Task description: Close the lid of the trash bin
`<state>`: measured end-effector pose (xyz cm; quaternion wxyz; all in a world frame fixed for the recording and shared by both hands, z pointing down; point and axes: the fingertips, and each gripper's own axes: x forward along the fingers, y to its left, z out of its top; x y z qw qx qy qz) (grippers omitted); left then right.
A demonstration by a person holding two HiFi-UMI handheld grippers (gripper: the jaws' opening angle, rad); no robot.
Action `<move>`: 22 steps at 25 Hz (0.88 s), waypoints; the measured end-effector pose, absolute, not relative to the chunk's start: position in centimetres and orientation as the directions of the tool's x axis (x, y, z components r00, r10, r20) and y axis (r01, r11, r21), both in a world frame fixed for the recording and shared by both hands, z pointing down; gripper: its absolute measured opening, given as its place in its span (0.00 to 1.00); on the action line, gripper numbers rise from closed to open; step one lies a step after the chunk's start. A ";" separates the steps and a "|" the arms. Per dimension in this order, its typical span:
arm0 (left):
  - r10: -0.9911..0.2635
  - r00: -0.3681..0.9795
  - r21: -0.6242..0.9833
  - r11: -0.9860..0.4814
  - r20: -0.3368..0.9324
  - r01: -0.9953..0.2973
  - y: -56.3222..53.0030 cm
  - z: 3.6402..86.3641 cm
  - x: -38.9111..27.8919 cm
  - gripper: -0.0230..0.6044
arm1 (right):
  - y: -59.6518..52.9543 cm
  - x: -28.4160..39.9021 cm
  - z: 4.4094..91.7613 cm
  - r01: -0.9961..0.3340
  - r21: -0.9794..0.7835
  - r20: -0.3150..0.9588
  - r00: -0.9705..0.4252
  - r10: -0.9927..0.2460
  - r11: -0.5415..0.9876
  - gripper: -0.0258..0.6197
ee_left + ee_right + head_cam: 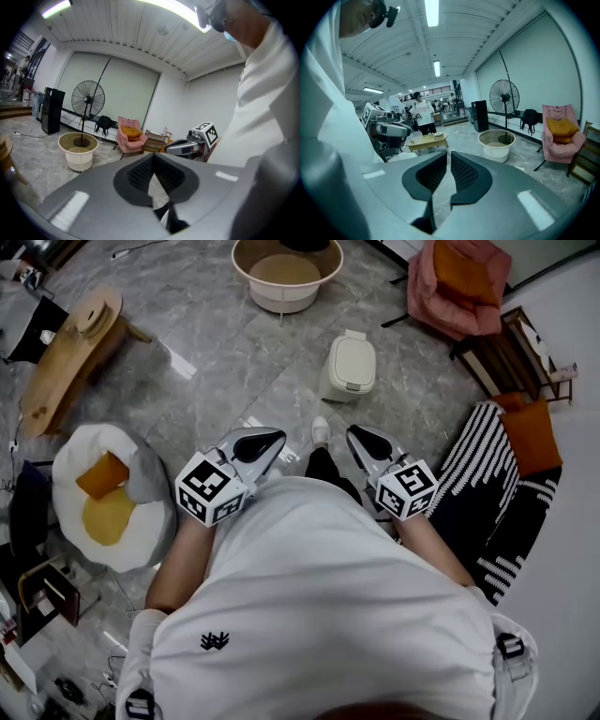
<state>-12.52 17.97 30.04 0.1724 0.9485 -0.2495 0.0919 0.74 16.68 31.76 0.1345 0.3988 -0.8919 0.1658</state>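
While held apart from the trash bin (349,367) | left hand-held gripper (152,158): clenched, empty | right hand-held gripper (449,157): clenched, empty

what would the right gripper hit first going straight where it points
Probably nothing near: the right gripper points level, between the wooden table and the round tub; the trash bin sits lower.

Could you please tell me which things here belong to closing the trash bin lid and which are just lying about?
For the job: trash bin, on the floor ahead; left gripper and right gripper, both with jaws together, holding nothing.

Lying about: round tub; pink armchair; wooden table; egg-shaped cushion; striped rug; standing fan.
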 end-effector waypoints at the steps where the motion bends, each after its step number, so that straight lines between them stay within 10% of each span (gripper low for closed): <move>1: -0.438 0.861 0.281 -0.818 0.260 -0.501 18.1 30.1 -12.4 0.12 | 16.8 0.8 31.8 -0.757 -0.186 0.374 -0.644 -0.667 0.626 0.09; 22: -0.407 0.869 0.302 -0.822 0.281 -0.482 18.1 31.1 -10.5 0.12 | 16.9 2.5 33.1 -0.769 -0.208 0.380 -0.633 -0.674 0.604 0.07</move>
